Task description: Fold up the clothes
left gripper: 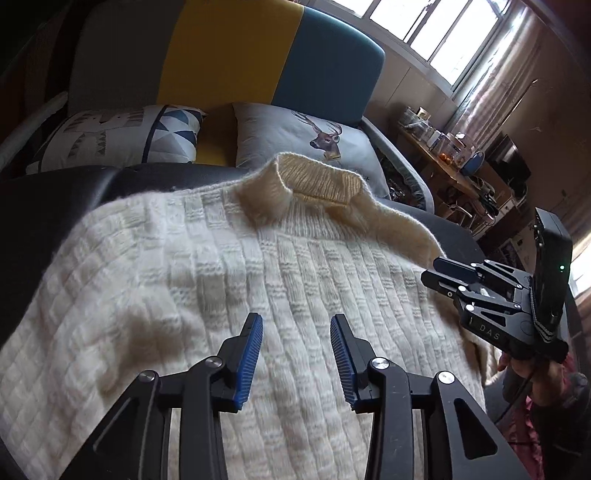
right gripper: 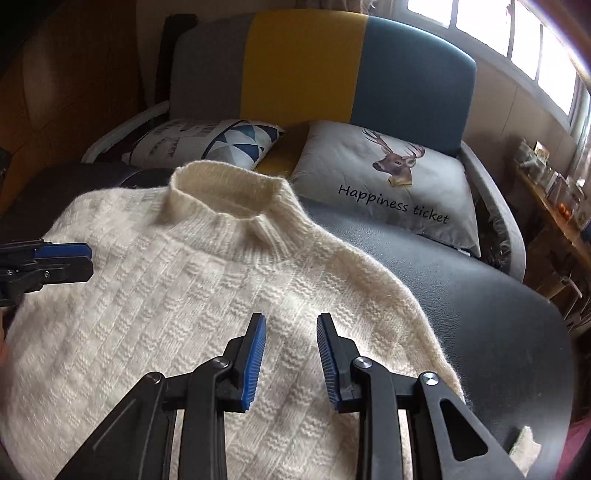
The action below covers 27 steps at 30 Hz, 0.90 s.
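A cream knitted sweater [left gripper: 207, 258] [right gripper: 177, 295] lies spread flat on a black padded surface [right gripper: 480, 295], its ribbed high collar [left gripper: 317, 177] [right gripper: 225, 188] pointing away from me. My left gripper [left gripper: 295, 321] hovers over the sweater's body, open, with only knit showing between the blue pads. My right gripper [right gripper: 291, 319] is also open and holds nothing; it is above the sweater near the right shoulder. In the left wrist view the right gripper [left gripper: 436, 275] appears at the sweater's right edge, held by a hand [left gripper: 517, 365]. The left gripper [right gripper: 86, 260] enters the right wrist view from the left.
Behind the black surface stands a sofa [right gripper: 303, 66] with a grey, yellow and blue back. It holds a deer cushion [right gripper: 388, 177] and a triangle-patterned cushion [right gripper: 207, 142]. A cluttered wooden side table [left gripper: 450, 162] and windows [left gripper: 443, 29] are at the right.
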Each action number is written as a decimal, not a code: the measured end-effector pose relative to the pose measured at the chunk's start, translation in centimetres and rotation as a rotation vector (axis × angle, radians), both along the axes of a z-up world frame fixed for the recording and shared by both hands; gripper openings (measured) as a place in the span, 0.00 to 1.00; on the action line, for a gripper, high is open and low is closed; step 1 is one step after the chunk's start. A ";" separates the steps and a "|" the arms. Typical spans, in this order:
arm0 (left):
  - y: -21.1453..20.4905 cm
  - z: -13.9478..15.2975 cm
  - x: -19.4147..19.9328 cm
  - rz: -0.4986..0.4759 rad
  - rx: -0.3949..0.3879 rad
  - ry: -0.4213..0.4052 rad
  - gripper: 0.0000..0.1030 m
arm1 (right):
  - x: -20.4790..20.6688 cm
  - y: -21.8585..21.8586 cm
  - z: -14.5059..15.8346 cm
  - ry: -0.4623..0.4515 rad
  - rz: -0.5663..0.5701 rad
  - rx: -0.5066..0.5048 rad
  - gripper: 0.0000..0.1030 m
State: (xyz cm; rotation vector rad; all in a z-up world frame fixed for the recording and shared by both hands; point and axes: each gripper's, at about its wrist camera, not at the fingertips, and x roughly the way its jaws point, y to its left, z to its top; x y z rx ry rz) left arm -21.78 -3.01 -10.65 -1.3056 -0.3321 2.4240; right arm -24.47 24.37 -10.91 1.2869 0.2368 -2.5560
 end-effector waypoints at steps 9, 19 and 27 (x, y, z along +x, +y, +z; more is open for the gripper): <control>6.0 0.4 -9.4 -0.108 0.030 0.061 0.38 | -1.5 2.6 -2.1 -0.066 -0.053 -0.123 0.28; 10.7 -2.3 -16.8 -0.226 0.043 -0.026 0.45 | -1.7 4.5 -2.8 -0.059 -0.069 -0.200 0.28; 13.8 -3.3 -17.9 -0.336 0.033 -0.063 0.23 | -2.4 5.8 -3.6 -0.061 -0.147 -0.183 0.28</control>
